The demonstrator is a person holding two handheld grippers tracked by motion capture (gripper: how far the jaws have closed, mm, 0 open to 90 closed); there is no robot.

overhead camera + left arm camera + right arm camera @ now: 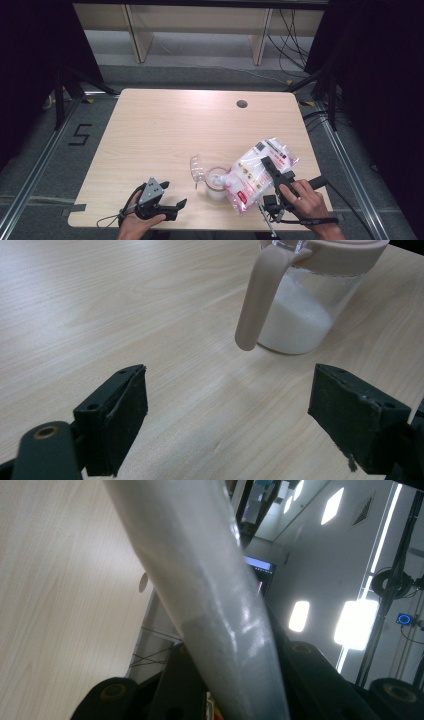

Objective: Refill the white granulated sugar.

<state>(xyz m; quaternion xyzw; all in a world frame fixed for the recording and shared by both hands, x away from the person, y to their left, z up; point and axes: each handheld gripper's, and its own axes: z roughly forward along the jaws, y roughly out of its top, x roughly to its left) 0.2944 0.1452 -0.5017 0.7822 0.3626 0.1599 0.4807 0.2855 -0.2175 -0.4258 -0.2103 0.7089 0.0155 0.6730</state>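
Observation:
A clear jar (216, 186) with a pink rim and its flip lid (197, 168) open stands near the table's front edge, partly filled with white grains. A white bag (256, 172) with red print is tilted over it, mouth down at the jar's opening. My right gripper (268, 168) is shut on the bag; in the right gripper view the bag's pale film (200, 590) runs up between the jaws. My left gripper (176, 208) rests open at the front left, apart from the jar. In the left gripper view the jar (305, 315) and its pink handle (256, 297) stand beyond the open gripper (227, 425).
The light wooden table (165, 125) has a round cable hole (242, 104) at the back right. Black frames and cables flank it, and a wooden bench (200, 25) stands behind. A person's hands come in at the front edge.

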